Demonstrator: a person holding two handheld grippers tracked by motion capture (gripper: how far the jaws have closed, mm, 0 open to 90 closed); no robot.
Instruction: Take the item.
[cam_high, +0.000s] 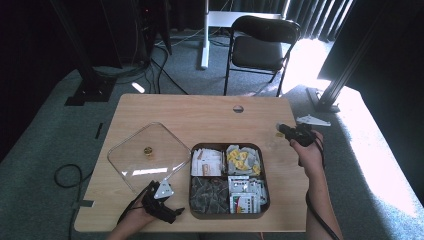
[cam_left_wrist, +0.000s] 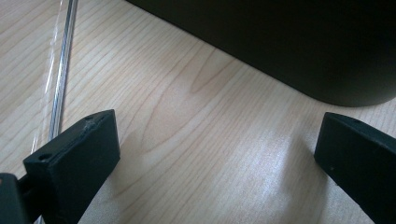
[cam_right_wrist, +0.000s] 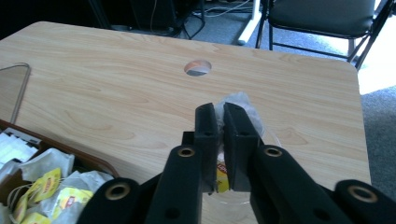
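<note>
1. High view: our right claw holds a tea bag over the surface's right side, beyond the tray.
2. Left gripper view: our left claw gapes, empty, and could bump the lid.
3. Right gripper view: the claw's thin pinch may drop the bag.

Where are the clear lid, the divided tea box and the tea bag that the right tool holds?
clear lid (cam_high: 150, 161), high view, on its flat middle near the small knob.
tea box (cam_high: 227, 146), high view, on its far rim.
tea bag (cam_right_wrist: 239, 100), right gripper view, on the wrapper above the tool's tips.
</note>
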